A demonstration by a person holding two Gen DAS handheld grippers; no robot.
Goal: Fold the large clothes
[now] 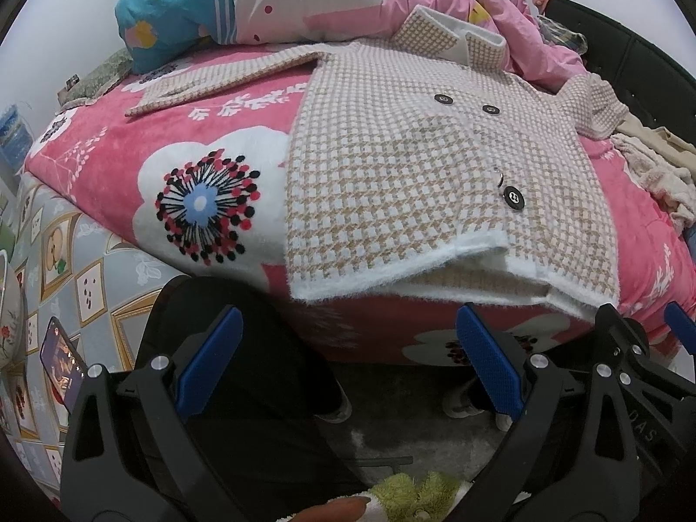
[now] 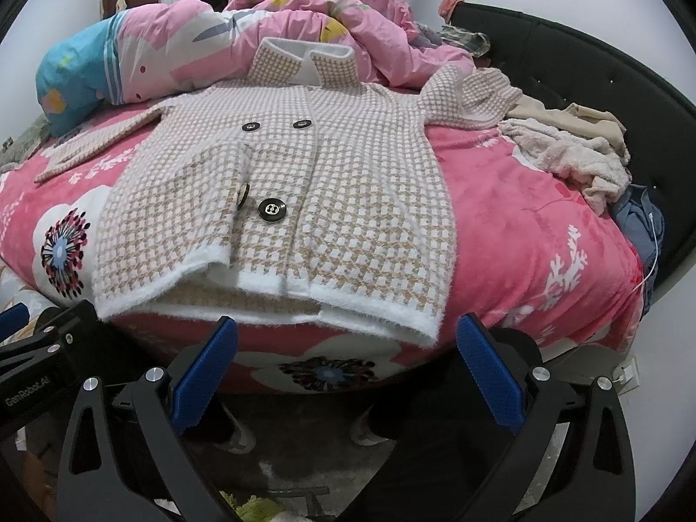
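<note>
A beige and white houndstooth coat [image 1: 413, 165] with black buttons lies front up on the pink floral bed blanket [image 1: 130, 165]. Its hem hangs at the near bed edge, its left sleeve [image 1: 226, 78] stretches out flat, its right sleeve [image 1: 596, 104] is bunched. The coat also shows in the right wrist view [image 2: 348, 182]. My left gripper [image 1: 348, 361] is open and empty, just below the hem at the bed edge. My right gripper [image 2: 348, 369] is open and empty, below the hem's right half. Each gripper's body shows at the edge of the other's view.
A pink quilt [image 2: 304, 21] and a blue pillow [image 1: 174, 21] are piled behind the coat's collar. Loose cream clothes [image 2: 574, 152] lie at the right by the black headboard [image 2: 609, 100]. A phone [image 1: 61, 361] lies at lower left. The person's legs and shoes stand on the floor below.
</note>
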